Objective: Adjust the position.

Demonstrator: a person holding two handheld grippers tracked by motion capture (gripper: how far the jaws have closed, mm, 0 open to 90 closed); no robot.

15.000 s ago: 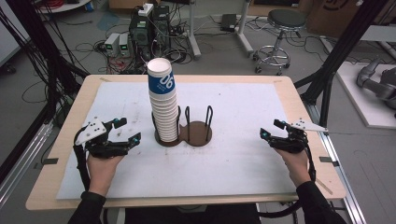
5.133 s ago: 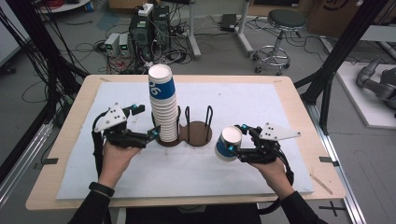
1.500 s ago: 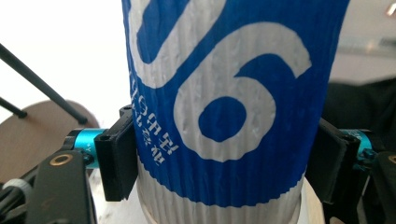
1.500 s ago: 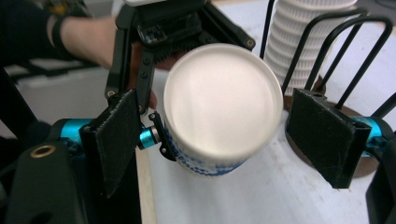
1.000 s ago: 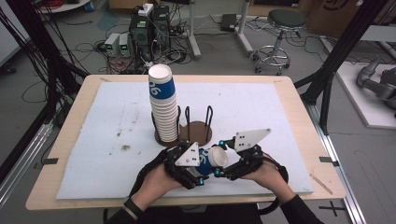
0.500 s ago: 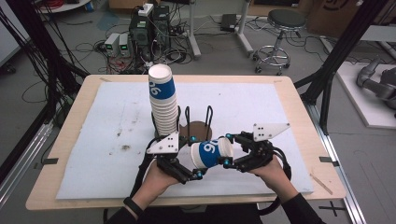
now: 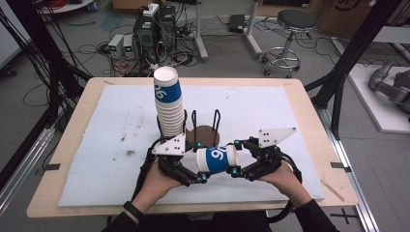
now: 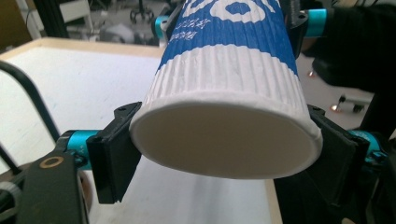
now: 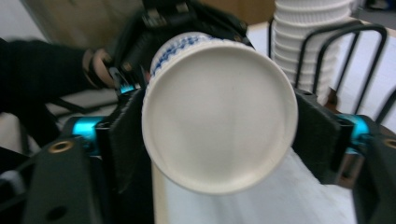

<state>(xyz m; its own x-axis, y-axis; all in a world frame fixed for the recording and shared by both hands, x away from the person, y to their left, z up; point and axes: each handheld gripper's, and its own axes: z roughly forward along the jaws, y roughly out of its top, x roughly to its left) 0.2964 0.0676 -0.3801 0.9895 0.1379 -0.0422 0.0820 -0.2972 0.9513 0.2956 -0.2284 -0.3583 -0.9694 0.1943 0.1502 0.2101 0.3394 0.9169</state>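
Note:
A blue-and-white paper cup (image 7: 217,158) lies on its side in the air above the table's front, between my two grippers. My left gripper (image 7: 200,162) is shut on its left end. In the left gripper view both pads press the ribbed white band of the cup (image 8: 224,84), and these jaws have just been closing. My right gripper (image 7: 235,157) flanks the other end. Its jaws have just been opening and stand beside the cup's (image 9: 219,112) round end face without squeezing it.
A tall stack of the same cups (image 7: 169,104) stands in a black wire holder (image 7: 205,130) on a brown base, just behind the hands. A white mat (image 7: 270,111) covers the wooden table; its left part has brown stains (image 7: 129,152).
Five seconds ago the right gripper held the cup alone at the right. The left gripper has since come over from the stack and taken the cup's end; the cup now lies level between both.

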